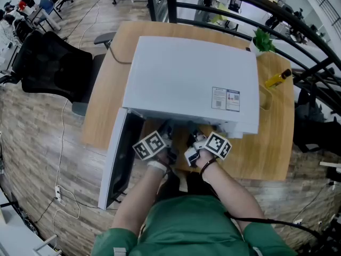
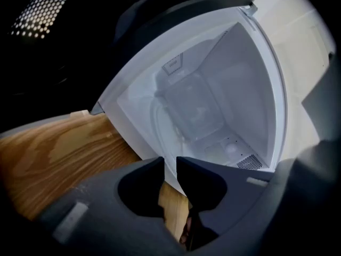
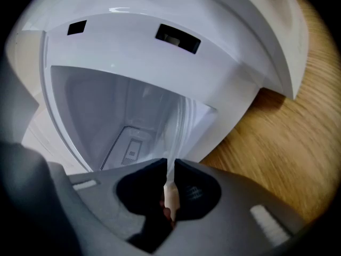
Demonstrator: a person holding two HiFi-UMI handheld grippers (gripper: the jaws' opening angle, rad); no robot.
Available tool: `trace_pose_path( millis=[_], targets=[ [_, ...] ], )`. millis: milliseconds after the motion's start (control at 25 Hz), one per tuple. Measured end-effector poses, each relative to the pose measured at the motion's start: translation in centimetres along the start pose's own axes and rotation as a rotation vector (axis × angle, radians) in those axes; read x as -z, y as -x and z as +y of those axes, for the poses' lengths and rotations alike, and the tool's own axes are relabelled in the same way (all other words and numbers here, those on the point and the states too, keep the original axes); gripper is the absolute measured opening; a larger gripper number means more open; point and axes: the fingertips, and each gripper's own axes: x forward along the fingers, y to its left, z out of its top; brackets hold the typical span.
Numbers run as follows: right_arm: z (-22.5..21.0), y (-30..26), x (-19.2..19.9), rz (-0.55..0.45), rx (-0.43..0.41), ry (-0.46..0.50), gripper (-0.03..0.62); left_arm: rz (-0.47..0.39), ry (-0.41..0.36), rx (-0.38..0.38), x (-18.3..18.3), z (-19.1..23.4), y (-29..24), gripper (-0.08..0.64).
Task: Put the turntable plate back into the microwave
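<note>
Here one white box-shaped microwave [image 1: 192, 79] holds one clear round glass plate [image 3: 178, 124]. At its six o'clock, the right gripper [image 3: 169, 167] pinches the rim; the left gripper [image 2: 170, 161] has jaws slightly apart, empty.

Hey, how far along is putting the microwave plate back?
Done: the microwave door stands open. In hand: the right gripper is clamped on the rim of the glass turntable plate, which reaches into the cavity; the left gripper is open, holding nothing. Left: seat the plate and let go.
</note>
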Motion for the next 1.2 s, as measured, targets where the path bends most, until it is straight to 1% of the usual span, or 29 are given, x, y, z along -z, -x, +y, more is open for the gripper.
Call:
trace_pose_path(
  millis=[200,400,520,720,1000,1200],
  targets=[
    [0.6,0.0,-0.4,-0.022,-0.005,0.001,0.047,-0.007,0.009,0.014,-0.4,-0.5,0.0,0.078],
    [0.6,-0.4,-0.7,-0.019,-0.006,0.010,0.049,-0.009,-0.008,0.022,-0.9,-0.7,-0.7,0.078],
    [0.8,-0.7,-0.7,-0.005,-0.003,0.020,0.051,-0.015,-0.002,0.022,-1.3,-0.7,-0.8,0.077],
    [0.8,-0.8,0.5,0.028,0.007,0.017,0.052,-0.018,0.015,0.010,-1.3,0.0,-0.1,0.071],
    [1.1,-1.5,1.6,0.053,0.004,0.027,0.052,-0.007,0.007,0.002,-0.7,0.4,0.8,0.071],
    [1.2,-1.7,1.9,0.065,0.002,0.040,0.051,-0.004,0.006,0.017,-0.5,0.2,1.0,0.071]
  ],
)
